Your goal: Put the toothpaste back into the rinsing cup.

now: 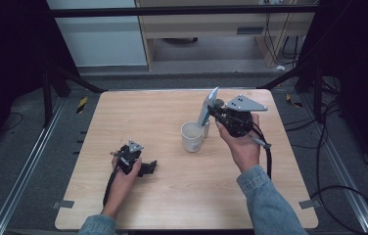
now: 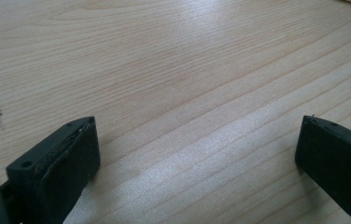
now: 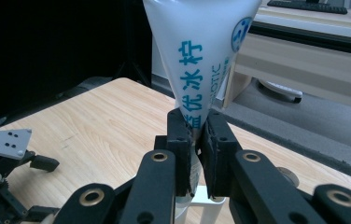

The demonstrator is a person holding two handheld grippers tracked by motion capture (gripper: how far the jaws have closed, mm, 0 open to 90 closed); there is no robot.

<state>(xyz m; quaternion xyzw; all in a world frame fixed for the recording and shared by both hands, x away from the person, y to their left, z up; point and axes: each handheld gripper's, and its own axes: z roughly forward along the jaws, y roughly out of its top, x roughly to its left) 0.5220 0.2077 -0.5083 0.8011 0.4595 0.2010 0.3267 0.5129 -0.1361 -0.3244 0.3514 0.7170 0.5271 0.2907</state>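
The left tool [image 1: 149, 168] lies low on the worktop [image 1: 138, 117], jaws spread and empty, seemingly parked. The right tool [image 3: 196, 140] pinches a white squeeze tube [image 3: 201, 56] near its narrow end, just above the white mug [image 1: 192, 136], probably to squeeze into it.

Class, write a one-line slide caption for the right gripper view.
Right gripper pinches a white tube with blue print above the wooden table.

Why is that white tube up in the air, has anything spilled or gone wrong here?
Nothing looks spilled or broken. The right gripper pinches a white tube with blue print above the white cup, which stands upright. The left gripper rests open on the bare wooden table.
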